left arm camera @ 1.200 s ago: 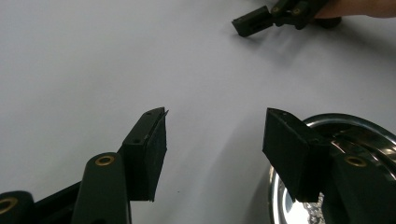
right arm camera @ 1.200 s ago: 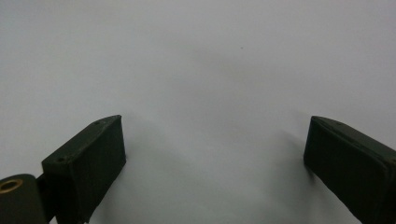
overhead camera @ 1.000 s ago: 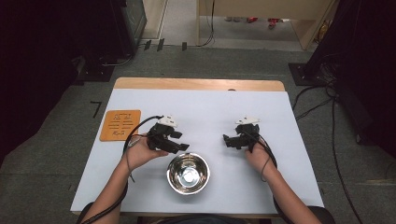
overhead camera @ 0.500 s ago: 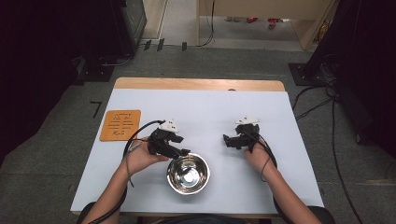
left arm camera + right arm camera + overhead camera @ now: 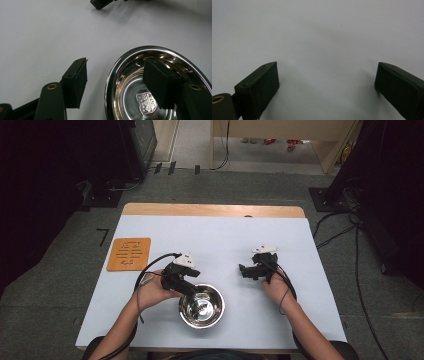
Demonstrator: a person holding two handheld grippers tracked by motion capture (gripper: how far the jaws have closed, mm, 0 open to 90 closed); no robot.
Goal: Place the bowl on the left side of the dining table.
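A shiny steel bowl [image 5: 201, 306] sits near the table's front edge, and a crest is stamped in the bottom of the bowl [image 5: 147, 102]. My left gripper [image 5: 188, 288] is open at the bowl's left rim. In the left gripper view the left gripper [image 5: 115, 62] straddles that rim, one jaw outside over the table and the other inside the bowl. Neither jaw presses on the metal. My right gripper [image 5: 244, 271] rests to the right of the bowl, pointing left. The right gripper [image 5: 327, 65] stands wide open with bare table between its jaws.
An orange square mat [image 5: 129, 253] lies at the table's left side. The white tabletop [image 5: 220, 240] stretches bare behind both grippers. A tip of the right gripper [image 5: 101, 3] shows at the top of the left gripper view. Cables trail on the floor to the right.
My left gripper has moved down and right to the bowl, and its jaws now stand either side of the rim. The right gripper has stayed put.
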